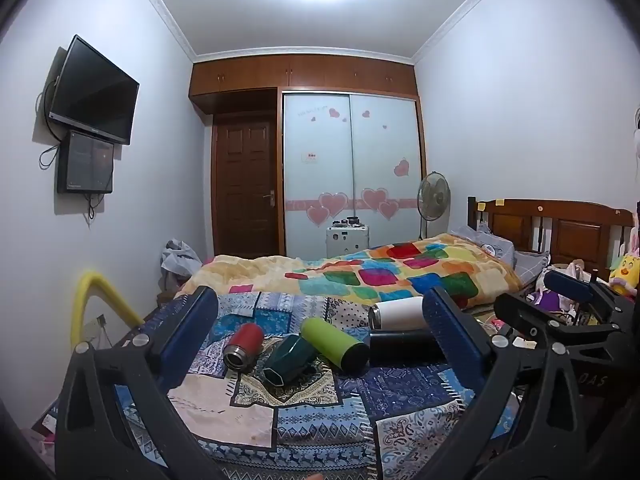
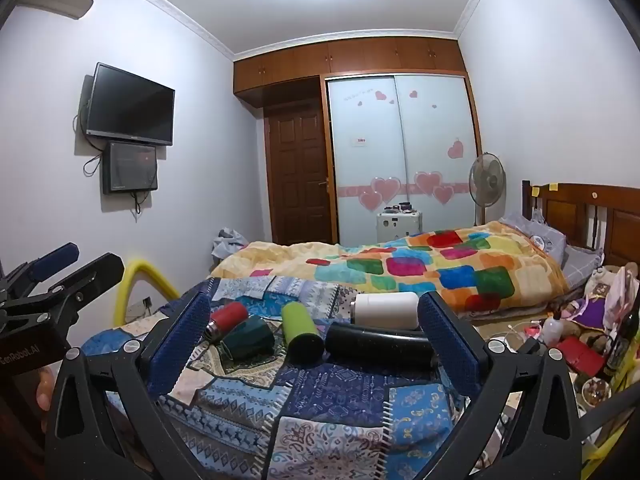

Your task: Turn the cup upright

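Several cups lie on their sides on a patchwork cloth (image 1: pixel 304 420): a red flask (image 1: pixel 243 345), a dark green faceted cup (image 1: pixel 289 360), a lime green tumbler (image 1: pixel 334 338), a black tumbler (image 1: pixel 402 345) and a white flask (image 1: pixel 398 313). They also show in the right wrist view: the red flask (image 2: pixel 226 317), the green cup (image 2: pixel 246 338), the lime tumbler (image 2: pixel 301 330), the black tumbler (image 2: pixel 378 345), the white flask (image 2: pixel 386 307). My left gripper (image 1: pixel 320 344) is open and empty, short of the cups. My right gripper (image 2: pixel 314 344) is open and empty, also short of them.
A bed with a colourful blanket (image 1: pixel 384 276) lies behind the cloth. Clutter and toys (image 2: pixel 580 328) sit at the right. A yellow foam tube (image 1: pixel 86 308) stands at the left. The other gripper shows at the left edge of the right wrist view (image 2: pixel 60 280).
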The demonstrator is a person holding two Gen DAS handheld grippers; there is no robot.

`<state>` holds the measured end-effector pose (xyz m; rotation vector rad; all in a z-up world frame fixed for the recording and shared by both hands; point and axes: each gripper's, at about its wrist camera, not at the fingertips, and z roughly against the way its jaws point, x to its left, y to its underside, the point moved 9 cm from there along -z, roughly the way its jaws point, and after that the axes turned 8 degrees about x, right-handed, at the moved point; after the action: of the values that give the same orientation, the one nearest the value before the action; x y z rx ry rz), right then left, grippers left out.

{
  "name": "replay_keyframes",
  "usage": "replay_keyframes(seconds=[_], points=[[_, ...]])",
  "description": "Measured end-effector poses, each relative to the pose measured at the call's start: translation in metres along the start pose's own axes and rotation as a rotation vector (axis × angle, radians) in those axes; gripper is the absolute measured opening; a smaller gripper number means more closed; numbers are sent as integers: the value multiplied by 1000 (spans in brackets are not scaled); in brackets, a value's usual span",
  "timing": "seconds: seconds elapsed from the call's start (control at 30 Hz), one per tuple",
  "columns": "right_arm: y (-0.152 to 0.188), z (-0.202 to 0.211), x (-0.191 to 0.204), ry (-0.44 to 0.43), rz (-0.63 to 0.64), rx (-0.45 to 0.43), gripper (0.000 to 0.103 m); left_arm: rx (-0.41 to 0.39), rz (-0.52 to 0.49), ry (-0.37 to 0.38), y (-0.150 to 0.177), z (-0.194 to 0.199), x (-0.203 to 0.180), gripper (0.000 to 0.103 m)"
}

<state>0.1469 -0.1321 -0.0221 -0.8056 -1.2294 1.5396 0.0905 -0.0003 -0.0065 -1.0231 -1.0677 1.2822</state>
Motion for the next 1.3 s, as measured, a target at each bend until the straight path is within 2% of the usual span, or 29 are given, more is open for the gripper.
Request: replay_keyframes(seconds=[1.3], points=[[-1, 2, 4, -1, -3, 4, 103, 7, 34, 7, 2, -3, 8, 103]])
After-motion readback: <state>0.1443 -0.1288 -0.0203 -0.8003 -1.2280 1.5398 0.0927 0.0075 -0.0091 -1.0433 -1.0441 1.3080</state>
